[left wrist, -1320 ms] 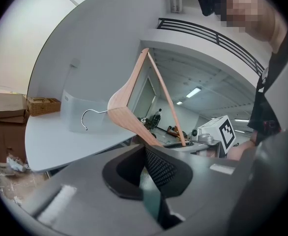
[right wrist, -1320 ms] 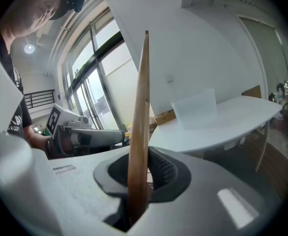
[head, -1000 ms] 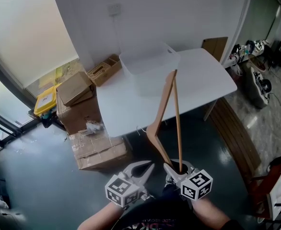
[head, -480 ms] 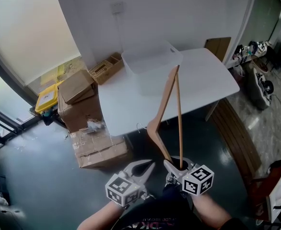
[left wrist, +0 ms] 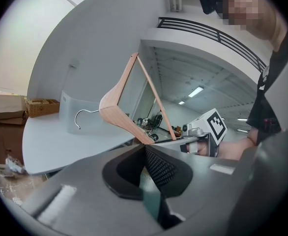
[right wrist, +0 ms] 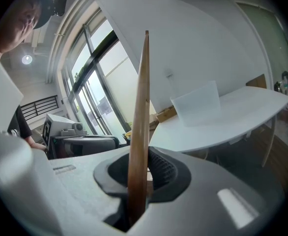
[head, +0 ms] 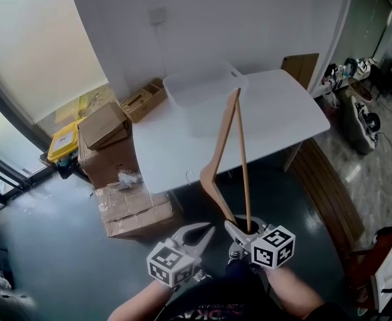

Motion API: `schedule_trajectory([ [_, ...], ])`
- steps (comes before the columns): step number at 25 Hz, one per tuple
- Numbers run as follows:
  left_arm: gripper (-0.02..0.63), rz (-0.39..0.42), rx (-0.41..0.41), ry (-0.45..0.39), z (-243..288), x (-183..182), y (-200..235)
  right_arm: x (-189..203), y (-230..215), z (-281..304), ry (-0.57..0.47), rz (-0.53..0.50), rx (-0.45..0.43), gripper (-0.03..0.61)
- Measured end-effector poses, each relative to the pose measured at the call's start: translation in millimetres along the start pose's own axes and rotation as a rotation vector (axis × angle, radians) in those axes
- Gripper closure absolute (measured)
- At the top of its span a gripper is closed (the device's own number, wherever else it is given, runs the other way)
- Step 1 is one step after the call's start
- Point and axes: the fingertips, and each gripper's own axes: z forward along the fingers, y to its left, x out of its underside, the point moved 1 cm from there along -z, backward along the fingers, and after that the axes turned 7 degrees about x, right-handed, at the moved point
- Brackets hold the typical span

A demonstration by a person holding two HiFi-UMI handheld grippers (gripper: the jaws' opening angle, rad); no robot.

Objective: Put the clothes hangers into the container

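Right gripper (head: 241, 231): its jaws are closing partway on the near corner of a wooden clothes hanger (head: 220, 139), pinching the point where the straight bar meets the curved shoulder. The right gripper view is showing the wood standing squarely between the pads, so the hold appears firm.

Left gripper (head: 197, 236): it is sitting just beside the right one, at its 9 o'clock. Its jaws are meeting with nothing between them, and it is taking no part in the carry.

Hanger: it is projecting from the right gripper toward 12 o'clock, with its long axis running from 6 to 12 in the head view. The metal hook (head: 190, 176) is pointing off to 9 o'clock. The far tip is lining up with the near right corner of the container (head: 196, 111). Whether it is already over the rim cannot be told from here.

Container: translucent and open-topped, it is standing on the white table (head: 283, 112), between 11 and 12 o'clock from the right gripper, beyond the hanger's tip. Cardboard boxes (head: 106, 126) are lying on the floor at 10 o'clock, clear of the path.

Assessment: the right hand alone is carrying the load. The coming move is calling for travel forward and slightly toward 11 o'clock before the hanger is lowered in.
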Motion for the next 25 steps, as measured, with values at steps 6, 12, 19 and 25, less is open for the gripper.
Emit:
schedule_trajectory([
  [6, 0.609, 0.009, -0.019, -0.017, 20.9, -14.9, -7.2, -14.7, -20.7, -8.1, 0.008, -0.002, -0.018, 0.522],
  [12, 0.609, 0.008, -0.063, -0.042, 38.5, -26.7, -7.3, -29.6, -41.7, -13.7, 0.005, -0.014, -0.043, 0.522],
  [19, 0.609, 0.002, -0.104, -0.057, 63.9, -34.4, -5.4, -44.8, -64.8, -16.4, 0.008, -0.029, -0.083, 0.522],
  [25, 0.609, 0.005, -0.133, -0.057, 93.0, -45.7, -13.9, -56.1, -88.3, -25.5, 0.004, -0.038, -0.112, 0.522],
])
